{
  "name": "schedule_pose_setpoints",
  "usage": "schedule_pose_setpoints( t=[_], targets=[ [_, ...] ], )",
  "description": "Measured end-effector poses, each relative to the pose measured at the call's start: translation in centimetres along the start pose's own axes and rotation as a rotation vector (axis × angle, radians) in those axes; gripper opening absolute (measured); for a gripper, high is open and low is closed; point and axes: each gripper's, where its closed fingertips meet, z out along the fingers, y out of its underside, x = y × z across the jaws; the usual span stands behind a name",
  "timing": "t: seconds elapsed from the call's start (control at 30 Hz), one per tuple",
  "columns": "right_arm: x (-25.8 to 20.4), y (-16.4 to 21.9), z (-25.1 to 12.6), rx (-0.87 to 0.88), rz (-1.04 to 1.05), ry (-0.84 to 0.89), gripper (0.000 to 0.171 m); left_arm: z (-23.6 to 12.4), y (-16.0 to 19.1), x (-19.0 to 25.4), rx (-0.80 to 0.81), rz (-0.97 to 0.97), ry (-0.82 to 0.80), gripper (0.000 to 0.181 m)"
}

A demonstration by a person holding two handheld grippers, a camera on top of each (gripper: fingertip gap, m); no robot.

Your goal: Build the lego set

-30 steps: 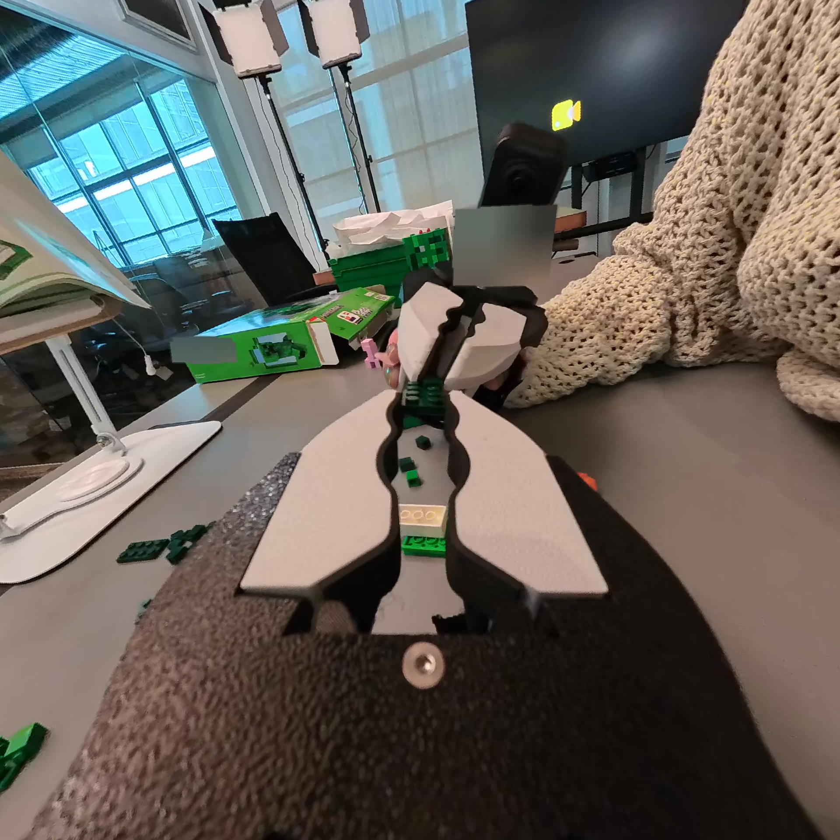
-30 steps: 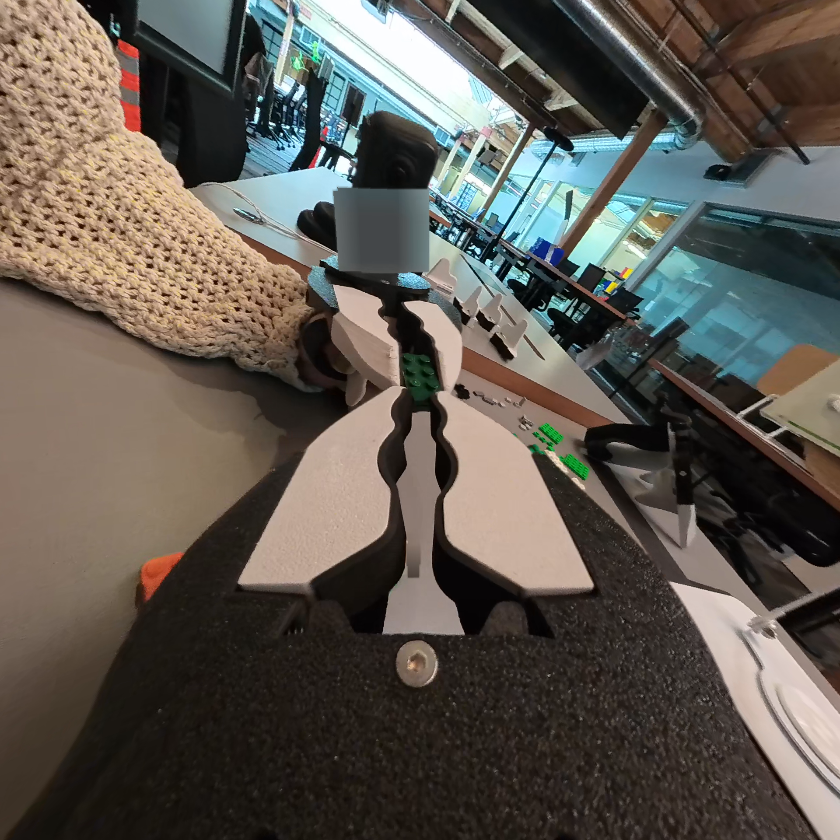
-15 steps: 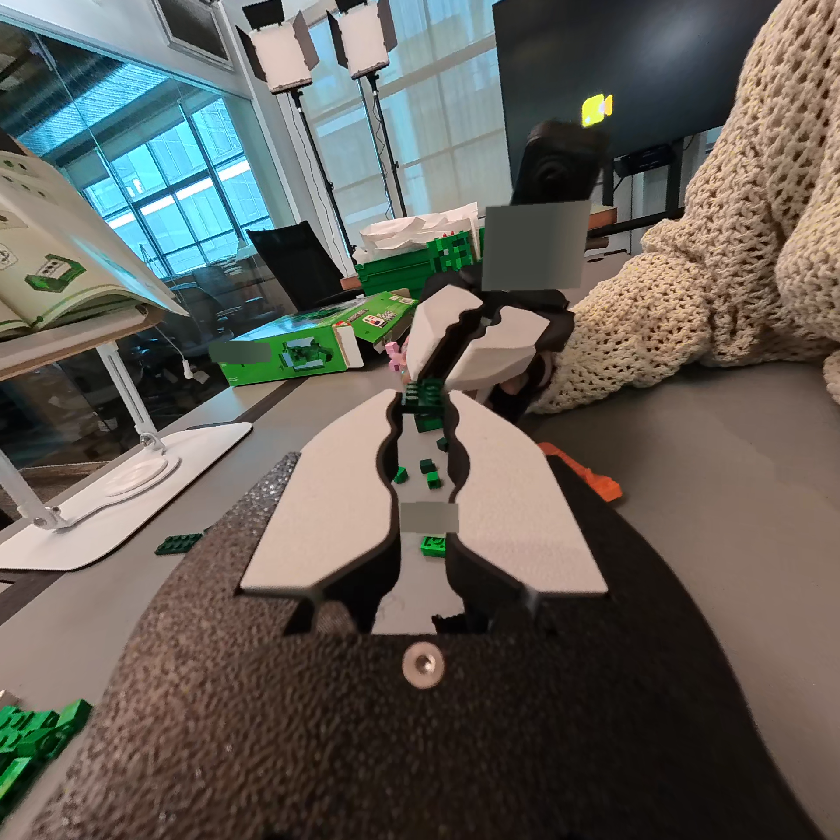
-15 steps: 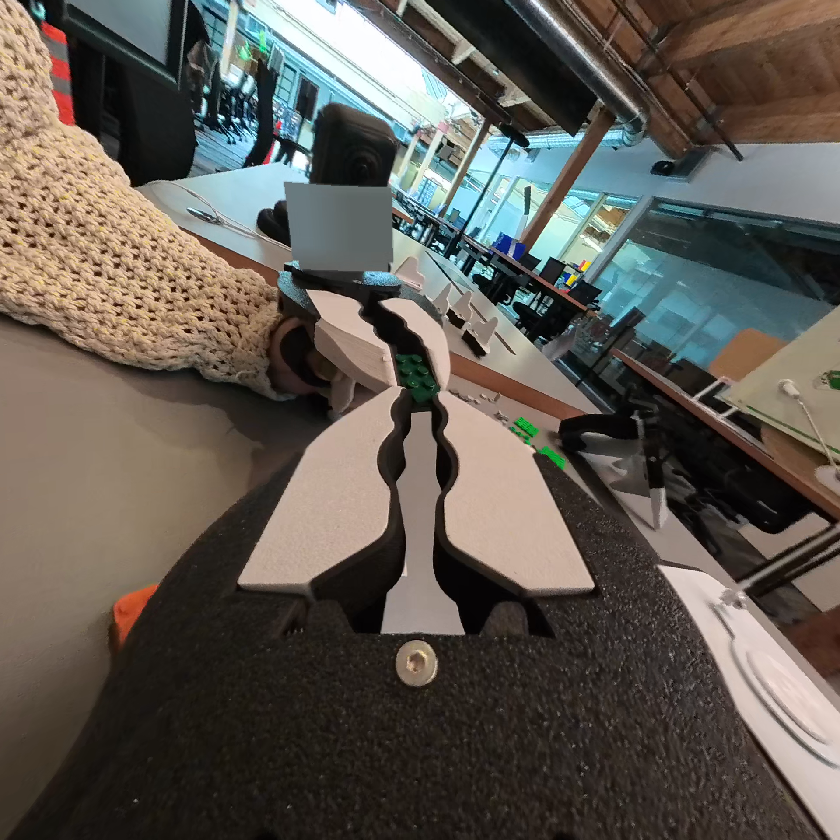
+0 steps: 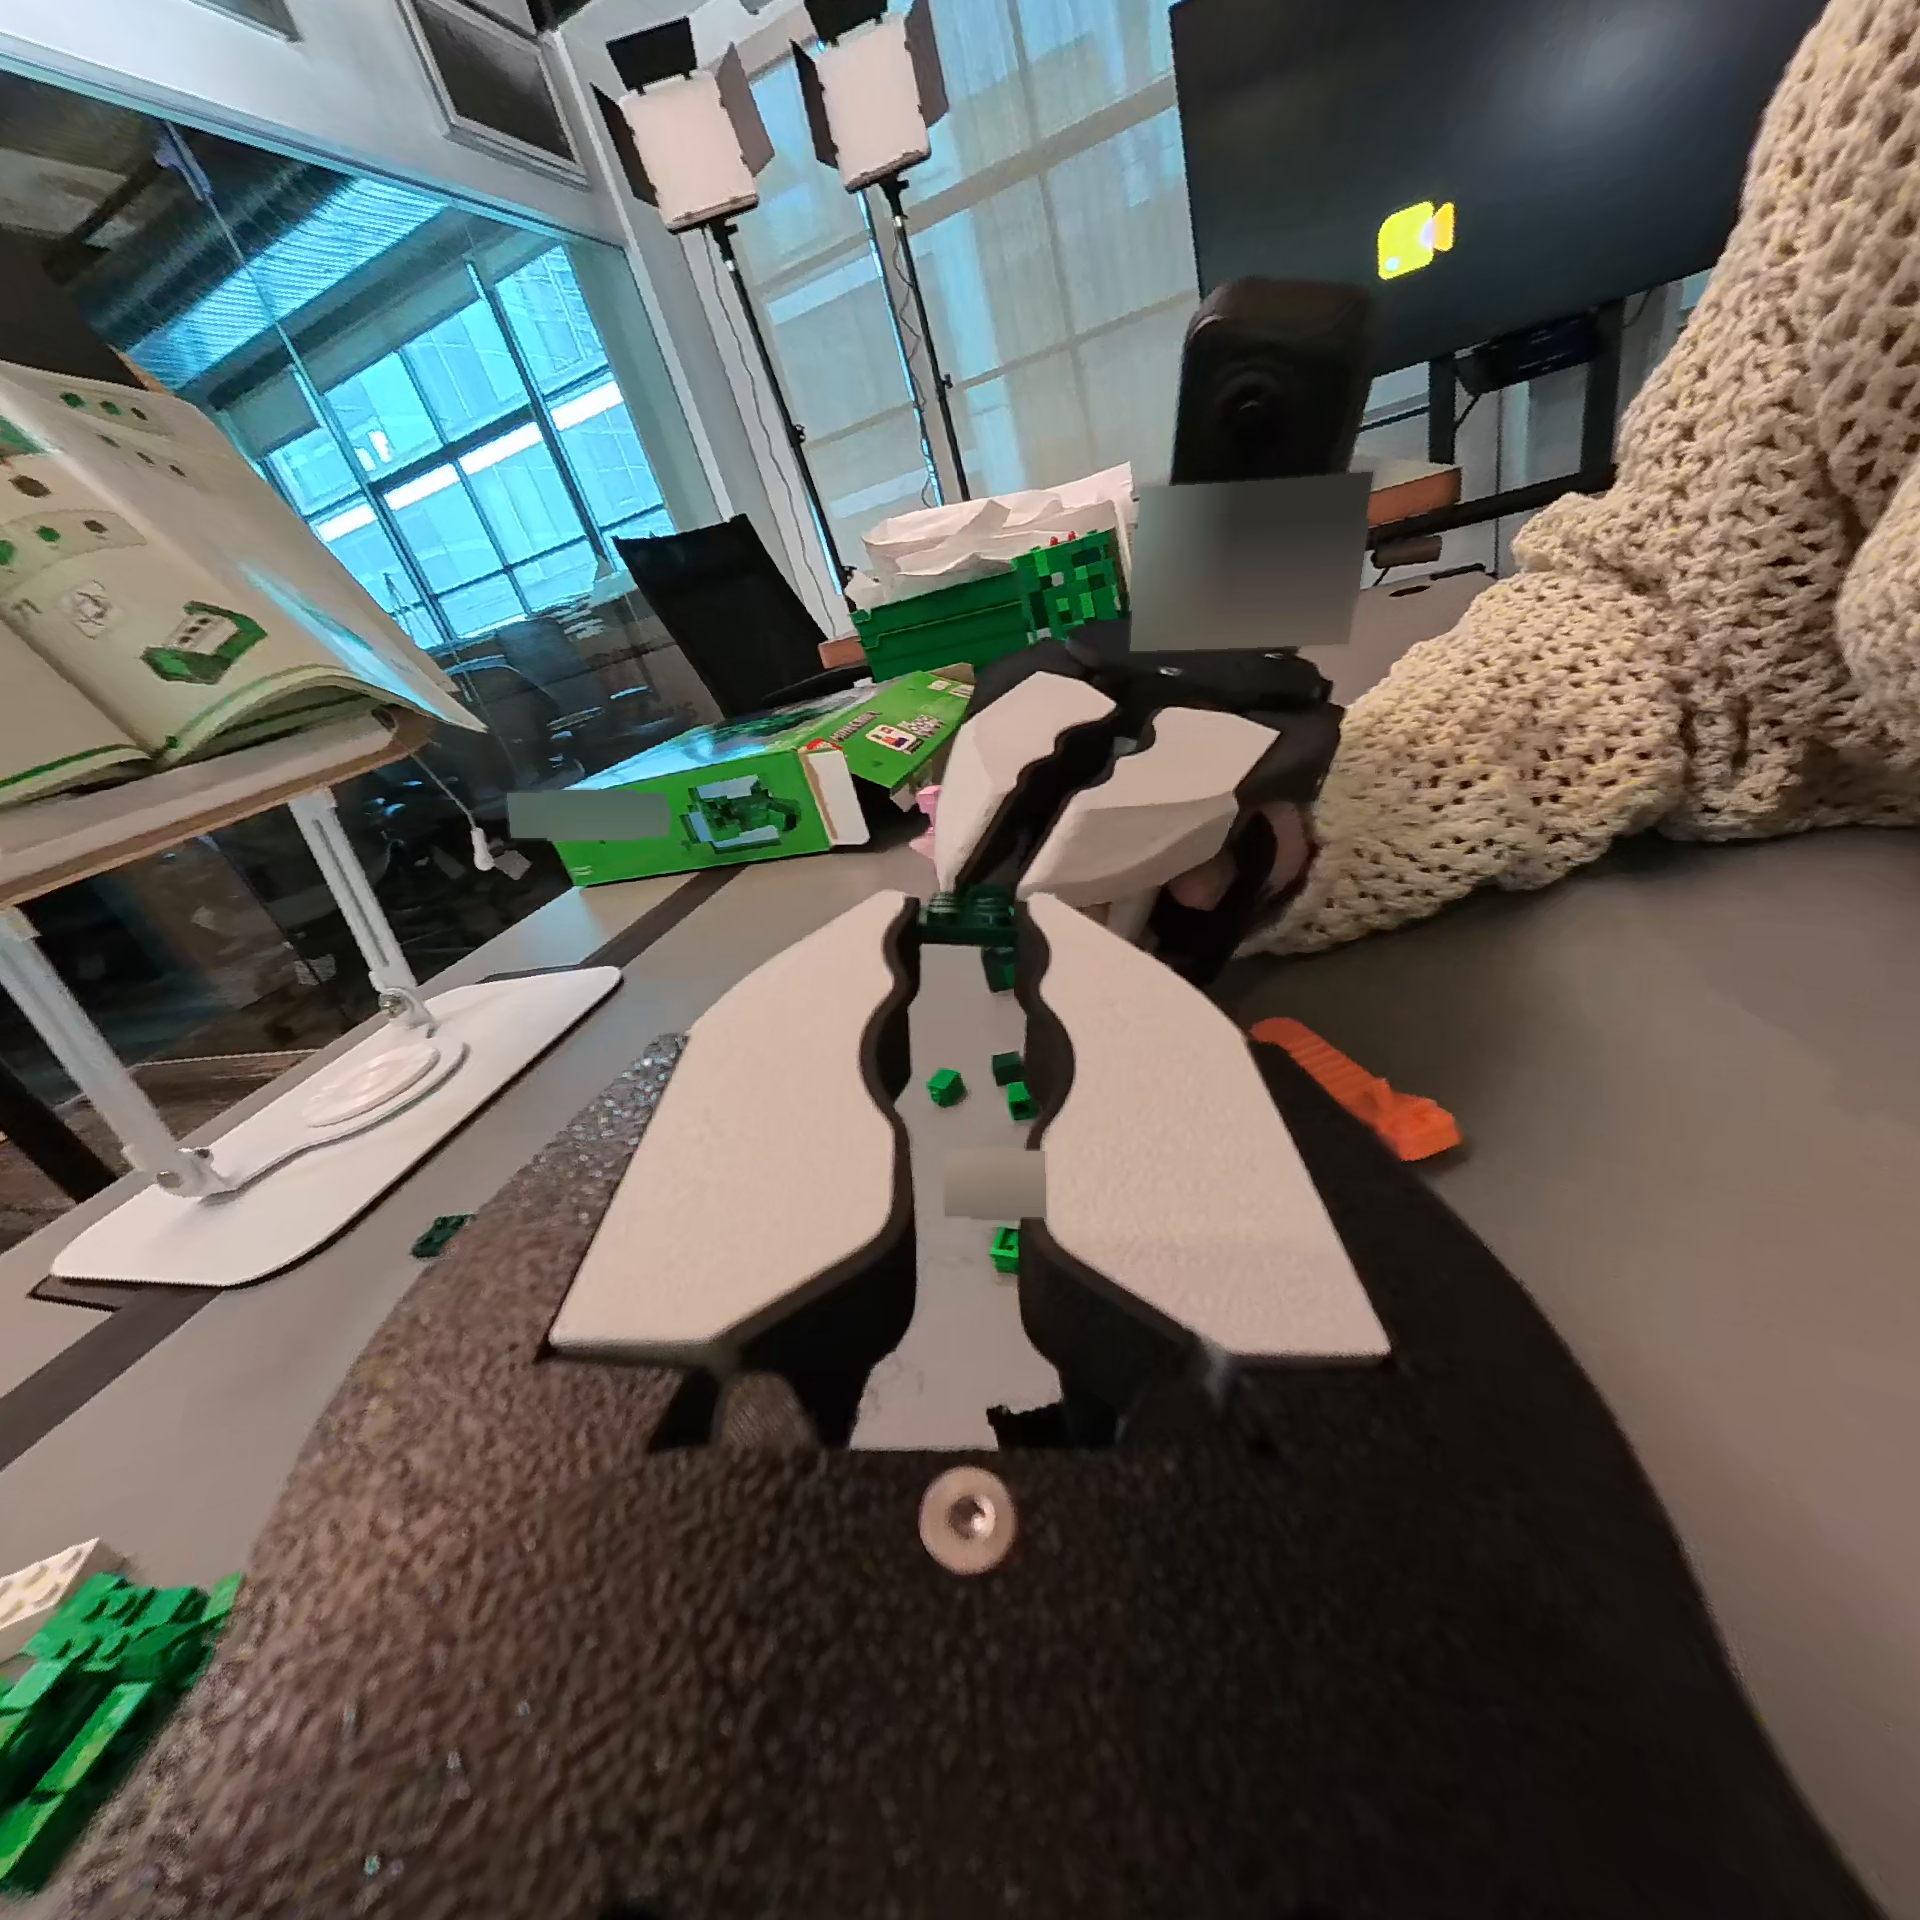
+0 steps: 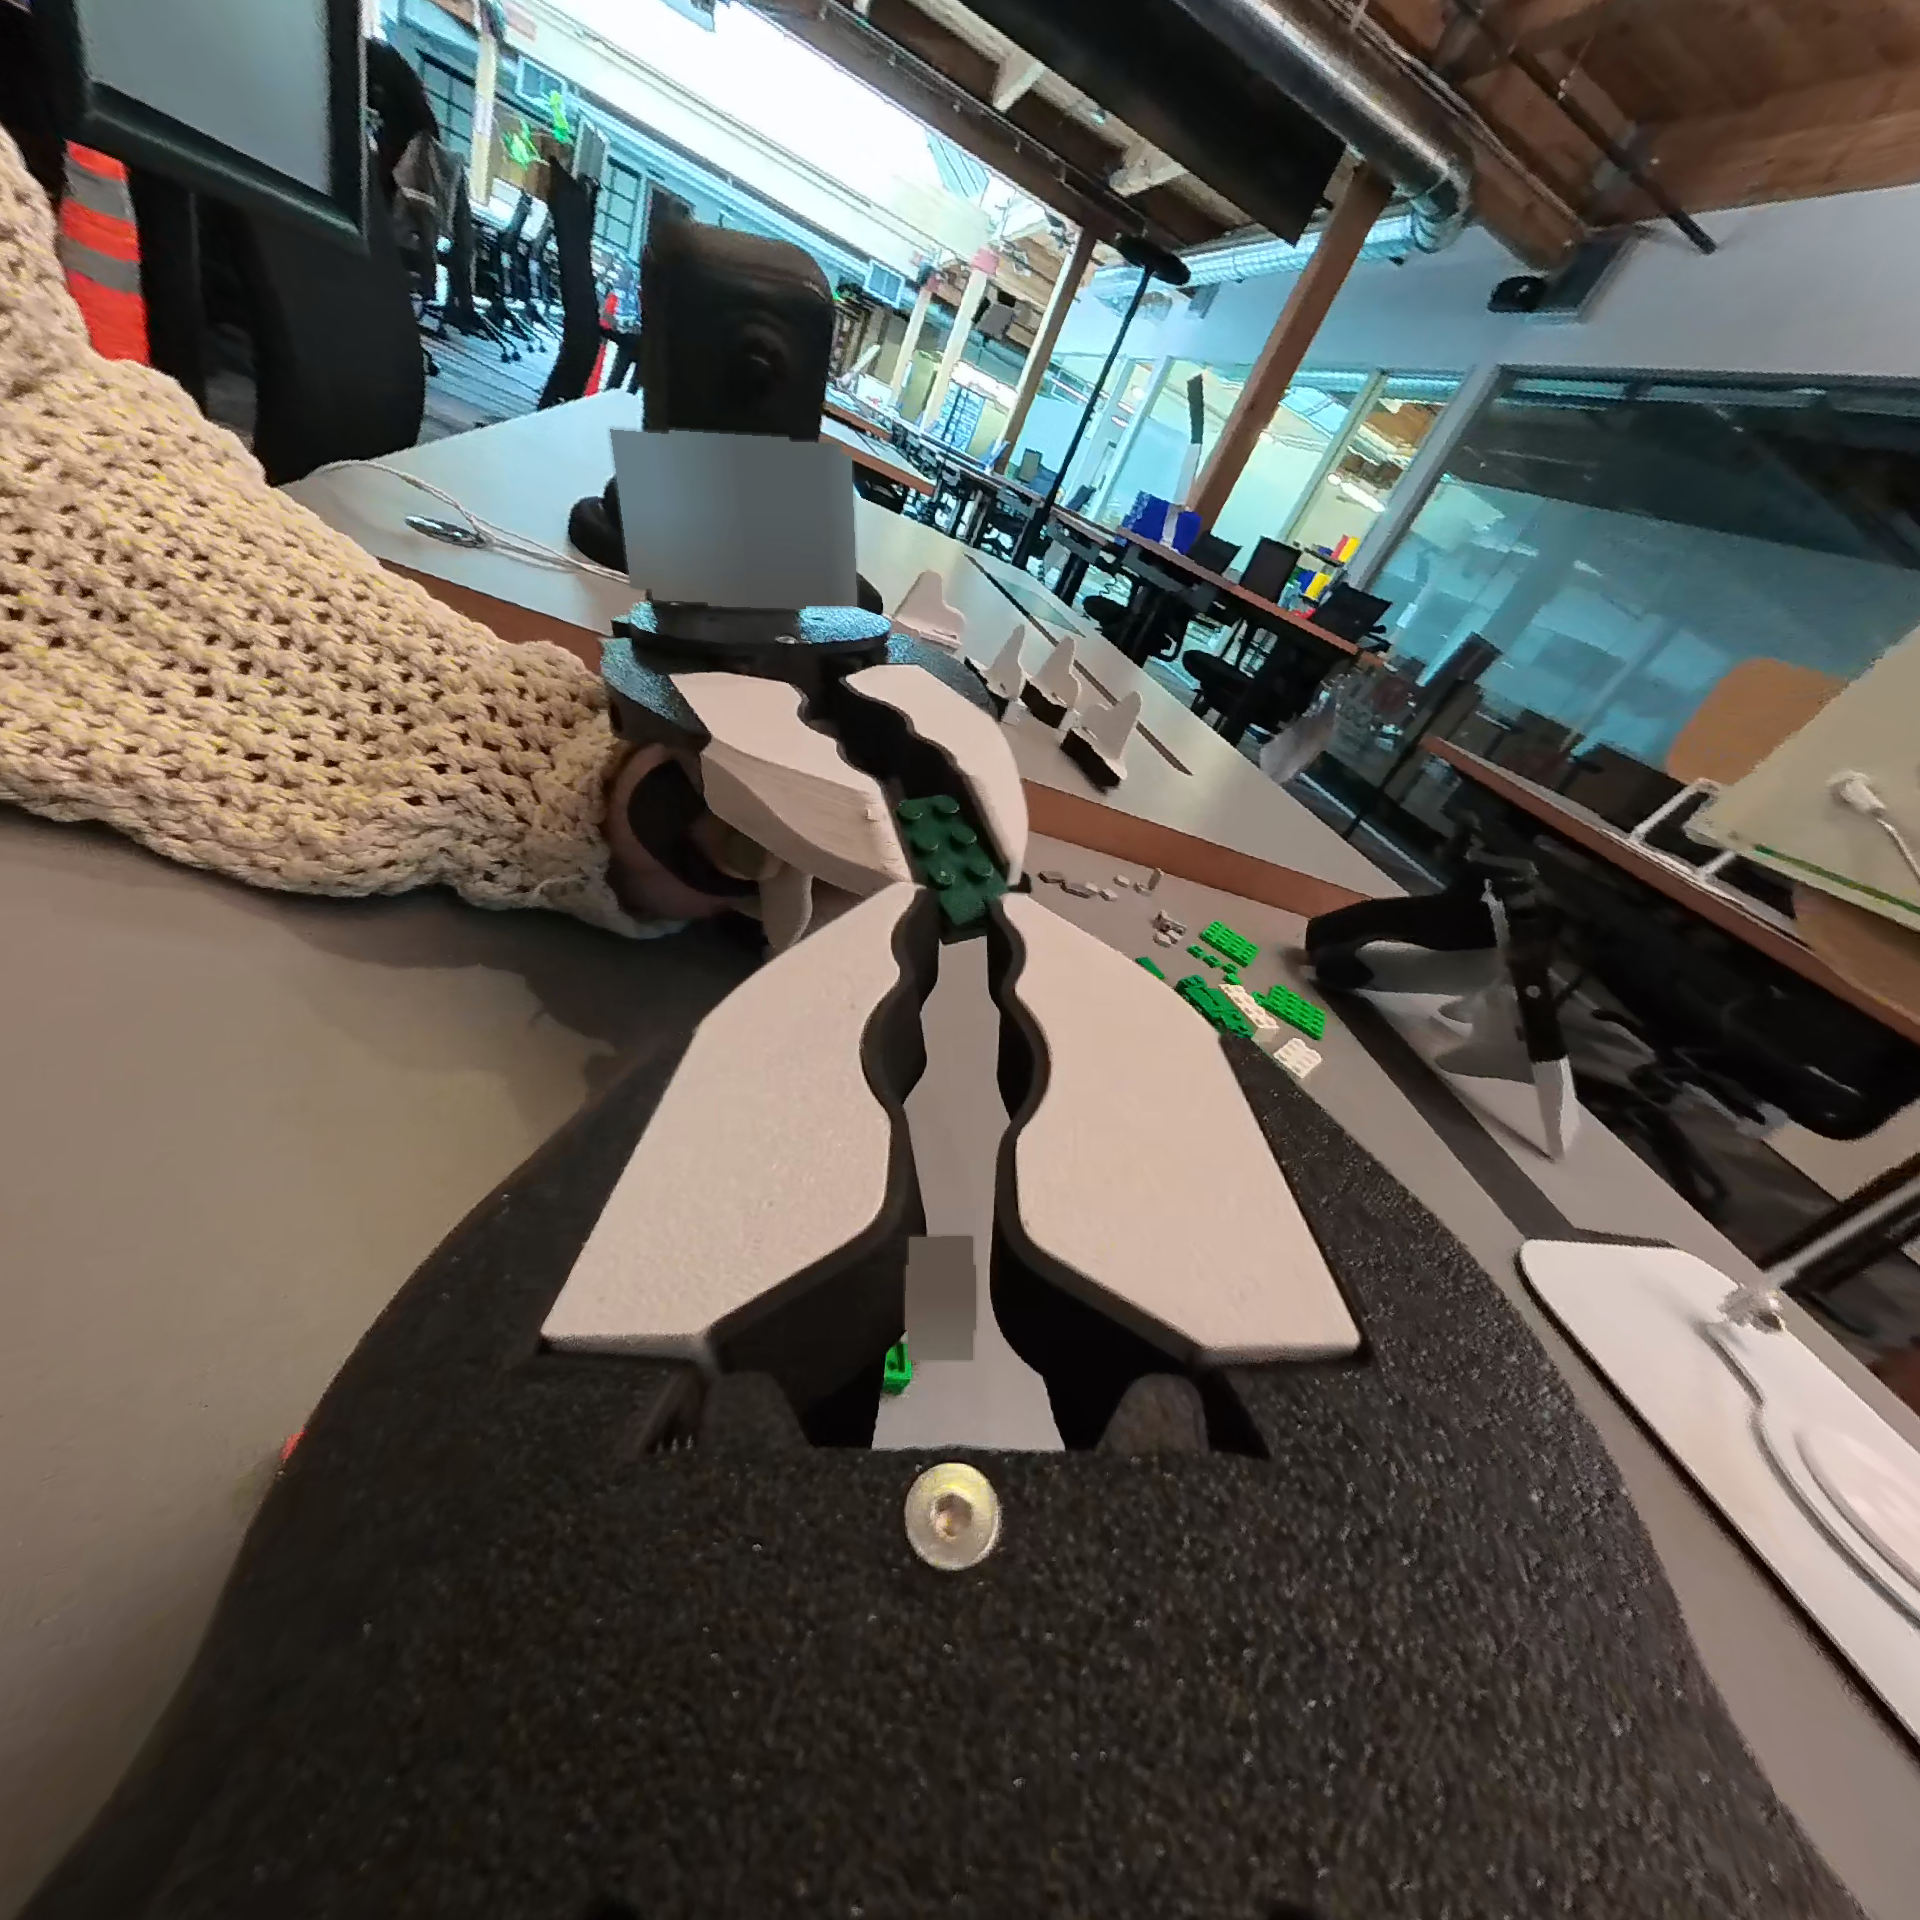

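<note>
Both grippers meet tip to tip above the grey tabletop, clamped on the same dark green studded lego plate.

Left gripper: white fingers nearly together at the tips, pinching the near end of the plate. In this view the plate is seen almost end-on, so only a short stretch with studs on top shows between the fingertips.

Right gripper: fingers closed on the plate's other end. From this side the plate's long axis runs away from the camera, tilted up toward the left gripper, studs facing up and slightly toward the camera. Plate is off the table, held in the air between the two grippers.

Each gripper is held by a hand in a cream knitted sleeve.

On the table below the left gripper: small loose green lego bricks, an orange plastic brick separator to the right, a pile of green bricks at the lower left. Further back lie a green cardboard lego box and an open instruction booklet on a white stand. The right wrist view shows more green and white bricks scattered right of the fingers.
</note>
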Motion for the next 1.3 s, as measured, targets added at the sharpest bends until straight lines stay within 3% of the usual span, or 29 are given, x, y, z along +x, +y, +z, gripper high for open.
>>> schedule_pose_setpoints(
  t=[0.5, 0.67, 0.87, 1.3],
  targets=[
    [0.3, -0.5, 0.2, -0.011, -0.040, 0.099, 0.006, -0.3, -0.6, -0.5, 0.032, 0.017, -0.039, 0.017],
    [-0.7, -2.7, -1.0, 0.159, -0.031, -0.023, 0.019, -0.6, -1.6, -0.1, 0.135, -0.175, 0.062, 0.016],
    [-0.8, -2.3, -0.6, 0.108, -0.057, -0.020, 0.021, -1.3, -2.6, -0.7, 0.249, -0.342, 0.115, 0.016],
    [1.2, -0.8, 0.4, -0.173, -0.585, 0.259, 0.018, 0.0, -1.2, -0.3, 0.160, -0.600, 0.196, 0.016]
  ],
)
